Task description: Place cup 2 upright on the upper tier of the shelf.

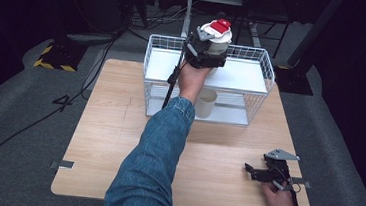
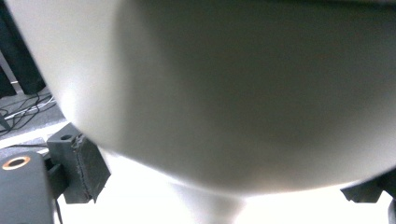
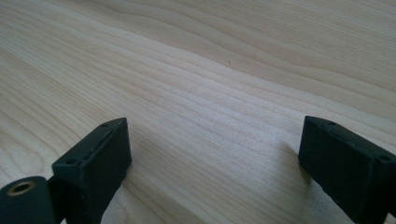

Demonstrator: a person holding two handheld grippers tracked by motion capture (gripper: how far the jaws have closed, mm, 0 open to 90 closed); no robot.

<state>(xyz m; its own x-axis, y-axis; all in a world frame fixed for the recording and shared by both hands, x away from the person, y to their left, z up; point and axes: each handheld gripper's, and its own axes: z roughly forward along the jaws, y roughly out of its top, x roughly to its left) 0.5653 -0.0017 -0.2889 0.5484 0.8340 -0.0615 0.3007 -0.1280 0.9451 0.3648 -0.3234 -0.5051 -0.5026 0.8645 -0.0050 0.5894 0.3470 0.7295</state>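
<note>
Two cups counted: one white cup (image 1: pixel 219 45), upright with long axis vertical, clamped in the left claw (image 1: pixel 207 49) above the wire rack's (image 1: pixel 261 70) upper shelf; another cup (image 1: pixel 205 103) standing upright on the lower shelf. Farther right, right claw (image 1: pixel 257 173) spread wide, resting near the tabletop's (image 1: pixel 113 127) front edge, bare wood all around.

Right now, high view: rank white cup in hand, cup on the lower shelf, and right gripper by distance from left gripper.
1. White cup, between the left gripper jaws, above the top shelf.
2. Lower-shelf cup, under the forearm.
3. Right gripper, table's near right corner.
</note>
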